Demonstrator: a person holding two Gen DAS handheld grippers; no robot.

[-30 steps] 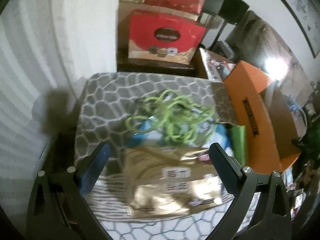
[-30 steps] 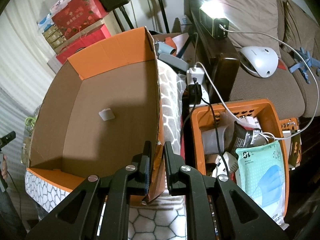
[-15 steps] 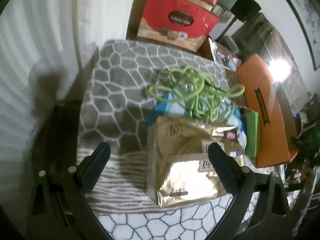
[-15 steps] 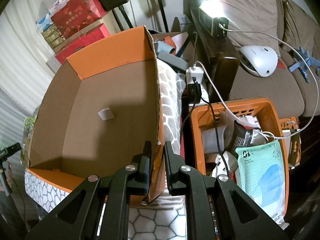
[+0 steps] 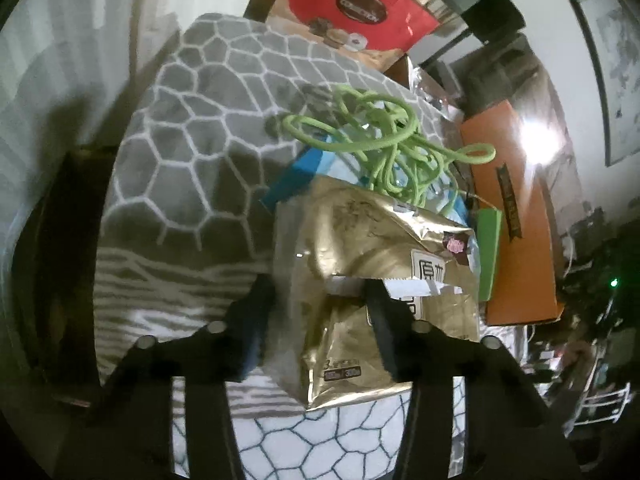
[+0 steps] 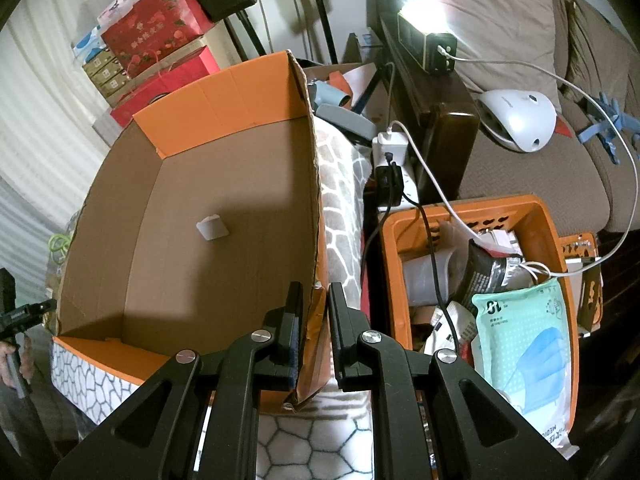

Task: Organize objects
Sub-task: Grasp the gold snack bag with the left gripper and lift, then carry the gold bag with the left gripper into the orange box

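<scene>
Left wrist view is looking down on a gold pouch (image 5: 360, 280) lying at the centre of the frame on a grey blanket (image 5: 192, 152). The left gripper (image 5: 316, 320) is reaching in from the bottom edge; its jaws have just been closing, and the pouch's near half is sitting between them — the fingers (image 5: 256, 320) are lying against its sides, pinching it. A tangle of green cord (image 5: 384, 152) is resting above the pouch, over a blue pack (image 5: 296, 180) (mostly hidden). A green item (image 5: 490, 248) is leaning at the pouch's right edge, and right of that the box (image 5: 516, 240) is showing its orange outside.

Right wrist view is showing the right gripper (image 6: 316, 320) at bottom centre, its jaws nearly together and clamping the box's (image 6: 224, 216) right-hand wall — the brown inside is filling the left half of the frame, holding only a small white piece (image 6: 212, 228). At lower right an orange basket (image 6: 472, 210) is sitting full of packets, a mask pack (image 6: 524, 344) on top. A lit lamp (image 6: 426, 32) is glaring at upper right.
</scene>
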